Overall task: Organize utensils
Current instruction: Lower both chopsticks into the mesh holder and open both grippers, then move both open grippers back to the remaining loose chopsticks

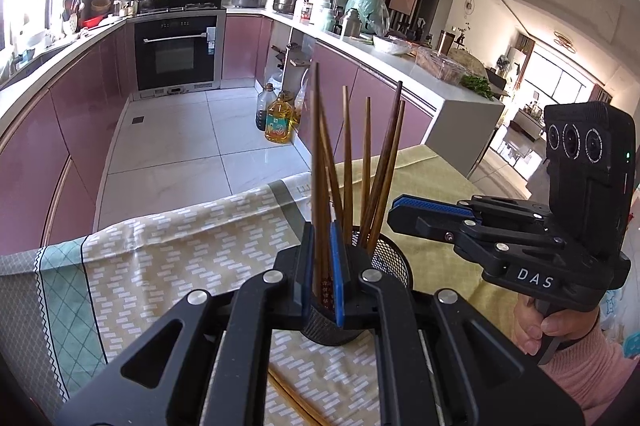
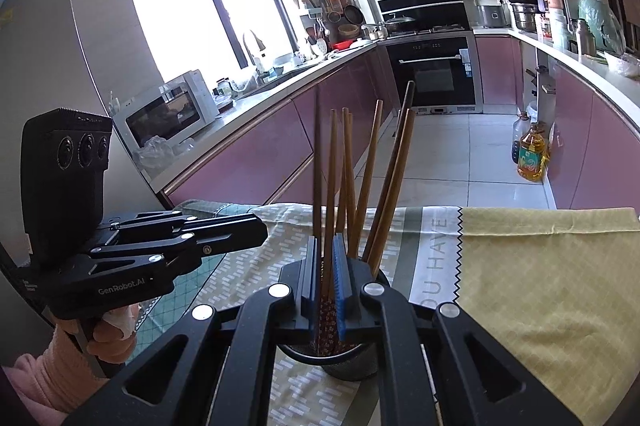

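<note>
- Yellow-green tablecloth (image 2: 540, 266) covers the table; the black mesh holder (image 1: 390, 262) stands on it, right under both gripper tips.
- Left gripper (image 1: 323, 238) and right gripper (image 2: 329, 250): both clenched to a thin slit. Each own view shows sticks in that slit, but whether any is pinched or only seen through the gap cannot be told.
- Chopsticks (image 1: 346, 146): about 8 upright in the holder, fanned out, thin ends up.
- Loose chopsticks (image 1: 296, 400): at least 2 lie flat on the cloth near the holder, likely the next pick.
- Advice: keep sticks vertical, lower thick end first inside the rim, and avoid knocking the fanned ones or tipping the light holder.
- Writing, cloth: "OU HAVE", partly covered.
- Left gripper body: "GenRobot.AI".
- Right gripper body: "DAS".
- Oil bottle (image 1: 278, 124) label: unreadable.
</note>
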Demonstrator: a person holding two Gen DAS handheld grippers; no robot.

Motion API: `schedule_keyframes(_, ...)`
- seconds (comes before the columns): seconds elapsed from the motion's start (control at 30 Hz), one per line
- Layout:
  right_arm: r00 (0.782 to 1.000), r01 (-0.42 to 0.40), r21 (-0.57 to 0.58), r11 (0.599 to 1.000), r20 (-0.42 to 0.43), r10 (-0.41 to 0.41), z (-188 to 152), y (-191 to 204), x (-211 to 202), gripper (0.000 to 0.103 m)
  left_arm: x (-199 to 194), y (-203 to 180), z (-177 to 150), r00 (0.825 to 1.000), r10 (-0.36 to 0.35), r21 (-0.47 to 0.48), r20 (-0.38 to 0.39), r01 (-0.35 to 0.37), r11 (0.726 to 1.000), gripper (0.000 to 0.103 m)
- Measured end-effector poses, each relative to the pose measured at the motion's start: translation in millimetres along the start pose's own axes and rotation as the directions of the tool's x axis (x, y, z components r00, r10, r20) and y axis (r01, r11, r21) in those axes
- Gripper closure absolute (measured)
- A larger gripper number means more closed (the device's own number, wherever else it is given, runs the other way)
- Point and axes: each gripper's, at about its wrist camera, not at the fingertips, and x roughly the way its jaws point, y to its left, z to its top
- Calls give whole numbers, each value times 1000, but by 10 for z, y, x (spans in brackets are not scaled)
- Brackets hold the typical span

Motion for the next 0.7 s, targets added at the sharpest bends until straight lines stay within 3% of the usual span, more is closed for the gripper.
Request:
schedule_keyframes(0.13, 1000, -10, -7, 1000, 1, 10, -29, 28, -37, 95, -86, 19, -58, 1000, 8, -8, 28, -7, 1000, 93)
schedule_keyframes(0.33, 999, -32, -34, 999, 1, 32, -179, 156, -138, 83, -362, 13, -195, 992, 57, -10, 109, -56, 998, 73)
schedule_keyframes(0.47, 998, -55, -65, 996, -23, 53, -367, 286, -168, 76, -571, 53, -364, 985, 84, -26, 151, -81, 996, 53)
schedule_keyframes(0.53, 997, -64, -82, 995, -52, 60, -496, 364, -146, 72, -636, 73, -469, 982, 104, -36, 157, -100, 994, 43)
schedule_keyframes(0.7, 984, -74, -93, 993, -167, 58, -870, 482, 91, 66, -691, 188, -787, 976, 170, -77, 136, -161, 984, 32)
